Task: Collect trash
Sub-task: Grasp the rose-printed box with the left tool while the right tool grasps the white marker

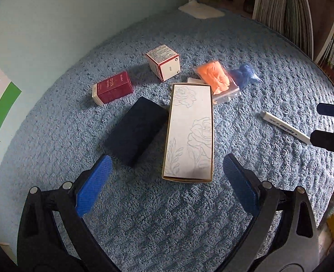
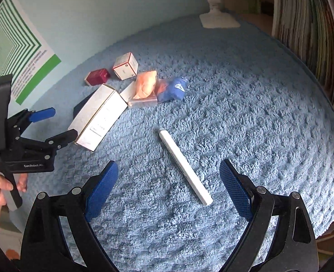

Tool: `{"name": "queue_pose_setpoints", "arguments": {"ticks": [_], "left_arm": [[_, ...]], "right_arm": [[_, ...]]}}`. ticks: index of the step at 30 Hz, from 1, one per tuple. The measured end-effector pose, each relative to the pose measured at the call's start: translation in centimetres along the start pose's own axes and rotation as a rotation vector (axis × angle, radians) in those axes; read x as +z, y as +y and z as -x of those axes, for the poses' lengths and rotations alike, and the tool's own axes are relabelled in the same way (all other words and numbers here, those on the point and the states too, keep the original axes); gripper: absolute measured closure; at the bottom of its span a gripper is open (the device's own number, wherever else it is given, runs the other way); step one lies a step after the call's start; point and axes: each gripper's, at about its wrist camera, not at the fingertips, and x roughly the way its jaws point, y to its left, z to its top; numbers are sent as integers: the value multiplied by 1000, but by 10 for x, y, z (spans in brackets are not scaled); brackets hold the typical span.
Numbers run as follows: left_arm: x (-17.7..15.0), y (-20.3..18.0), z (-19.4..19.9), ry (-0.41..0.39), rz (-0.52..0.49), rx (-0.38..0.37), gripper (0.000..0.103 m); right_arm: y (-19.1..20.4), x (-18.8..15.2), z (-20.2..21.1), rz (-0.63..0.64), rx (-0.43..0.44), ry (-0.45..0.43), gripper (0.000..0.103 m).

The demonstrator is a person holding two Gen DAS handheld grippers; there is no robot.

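On the blue fluffy cover lie a long white box with rose drawings (image 1: 190, 131) (image 2: 99, 115), a dark box (image 1: 136, 129), a dark red box (image 1: 113, 87) (image 2: 97, 76), a white cube box (image 1: 164, 62) (image 2: 125, 66), orange (image 1: 214, 77) (image 2: 146, 85) and blue (image 1: 243, 74) (image 2: 173, 89) stuff in clear bags, and a white marker (image 1: 284, 128) (image 2: 185, 167). My left gripper (image 1: 167, 172) (image 2: 53, 124) is open, just short of the rose box. My right gripper (image 2: 169, 183) (image 1: 325, 124) is open, with the marker's near end between its jaws.
A white lamp base (image 1: 200, 10) (image 2: 219, 20) stands at the back. A shelf of books and magazines (image 1: 287, 13) (image 2: 307, 27) lines the right side. A green and white poster (image 2: 15, 52) hangs on the pale wall at left.
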Motion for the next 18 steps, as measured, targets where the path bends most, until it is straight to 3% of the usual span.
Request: {"name": "queue_pose_setpoints", "arguments": {"ticks": [18], "left_arm": [[7, -2, -43, 69, 13, -33, 7]], "right_arm": [[-8, 9, -41, 44, -29, 77, 15]]}}
